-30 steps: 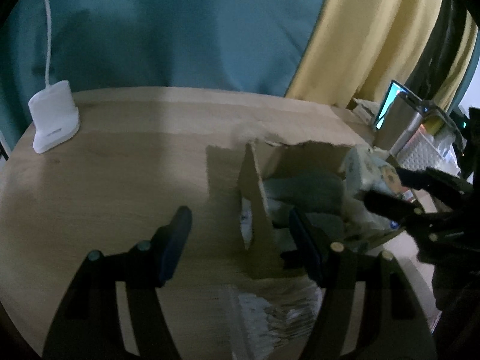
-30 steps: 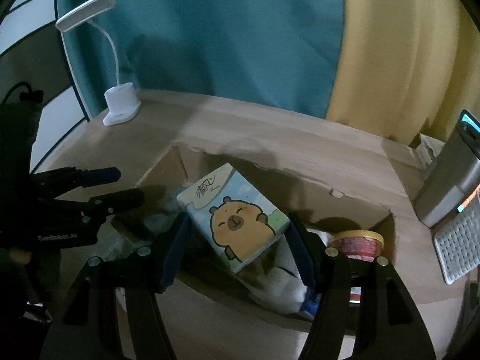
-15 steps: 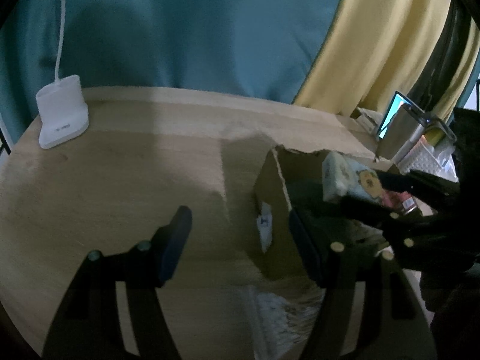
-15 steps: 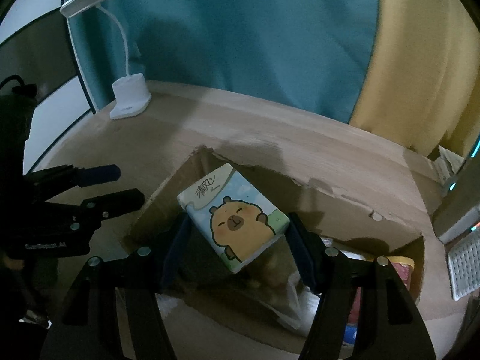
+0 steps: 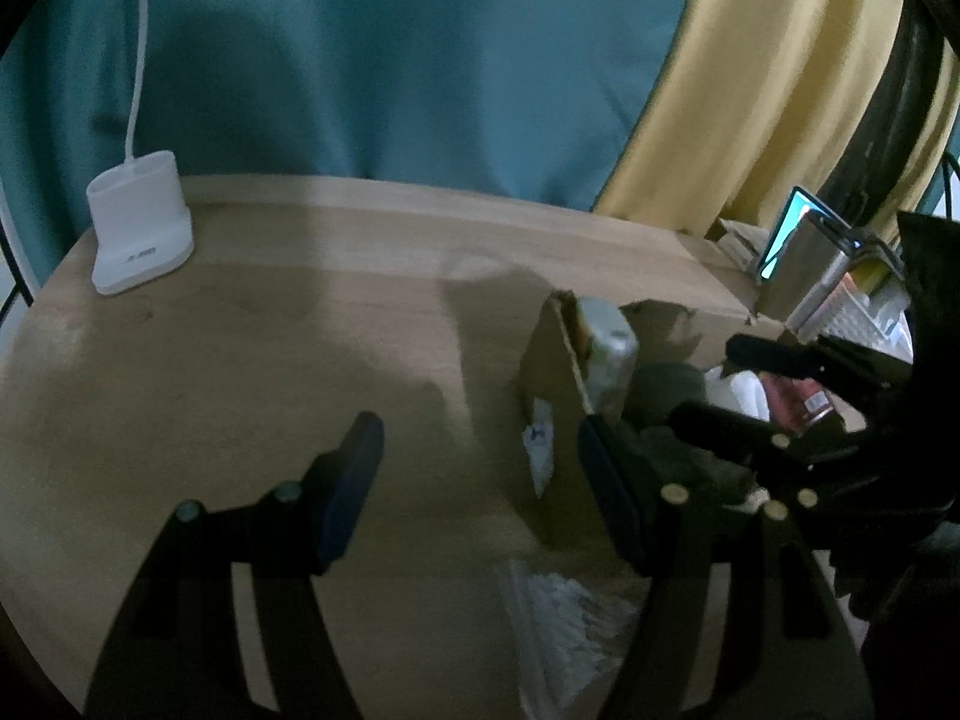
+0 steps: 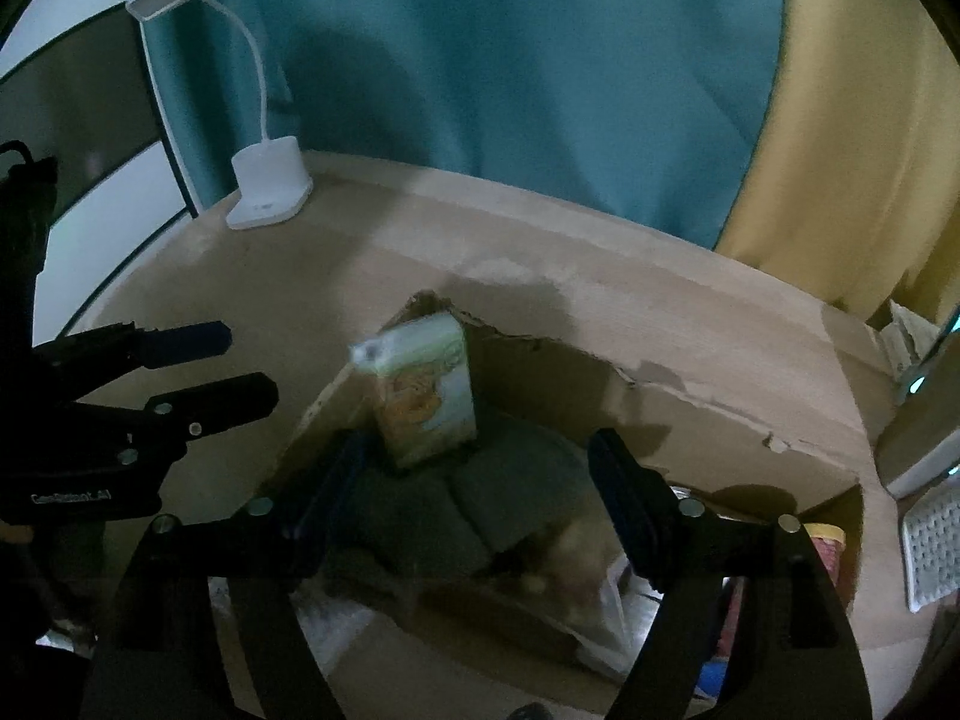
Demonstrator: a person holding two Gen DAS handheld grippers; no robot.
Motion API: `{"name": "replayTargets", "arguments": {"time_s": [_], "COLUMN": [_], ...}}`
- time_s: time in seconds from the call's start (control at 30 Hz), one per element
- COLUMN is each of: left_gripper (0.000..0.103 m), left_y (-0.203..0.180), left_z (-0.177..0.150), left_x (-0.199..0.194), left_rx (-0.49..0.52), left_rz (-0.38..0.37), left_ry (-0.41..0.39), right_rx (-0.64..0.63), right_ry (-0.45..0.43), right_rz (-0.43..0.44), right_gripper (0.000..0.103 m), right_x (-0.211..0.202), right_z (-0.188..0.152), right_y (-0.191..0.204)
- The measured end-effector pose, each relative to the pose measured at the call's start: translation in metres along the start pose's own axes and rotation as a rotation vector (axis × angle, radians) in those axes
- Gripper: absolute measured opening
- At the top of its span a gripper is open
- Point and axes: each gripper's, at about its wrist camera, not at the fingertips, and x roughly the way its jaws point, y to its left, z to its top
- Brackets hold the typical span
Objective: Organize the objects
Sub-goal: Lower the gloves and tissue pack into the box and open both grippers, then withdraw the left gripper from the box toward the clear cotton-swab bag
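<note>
A tissue pack with a cartoon bear [image 6: 429,390] stands on end in the far left corner of the open cardboard box [image 6: 708,414], leaning on the box's left wall; it also shows in the left wrist view [image 5: 609,354]. My right gripper [image 6: 477,486] is open and empty just in front of the pack, above grey cloth [image 6: 510,498] in the box. My left gripper [image 5: 483,486] is open and empty, hovering over the wooden table left of the box [image 5: 549,396]. Each gripper appears in the other's view: the right [image 5: 738,387] and the left [image 6: 222,366].
A white desk lamp [image 6: 270,183] stands at the table's back left; its base shows in the left wrist view [image 5: 141,228]. A metal cup [image 5: 807,267], a white perforated basket [image 6: 933,546] and a red-lidded tub [image 6: 825,546] are at the right. A plastic bag [image 5: 558,612] lies before the box.
My right gripper opened and let go of the tissue pack, which now stands in the box's far left corner. Both grippers pulled back and up a little.
</note>
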Motion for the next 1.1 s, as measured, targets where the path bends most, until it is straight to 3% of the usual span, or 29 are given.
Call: {"name": "replayTargets", "arguments": {"time_s": [1.1], "left_gripper": [0.072], "left_y": [-0.052], "left_z": [-0.019], "left_x": [-0.035], "left_rx": [0.073], "left_rz": [-0.011], "left_ry": [-0.029], "right_rx": [0.055], "right_ry": [-0.067], "right_rz": [-0.039], "right_gripper": [0.081], "right_x": [-0.064], "right_z": [-0.044], "right_y": [-0.018]}}
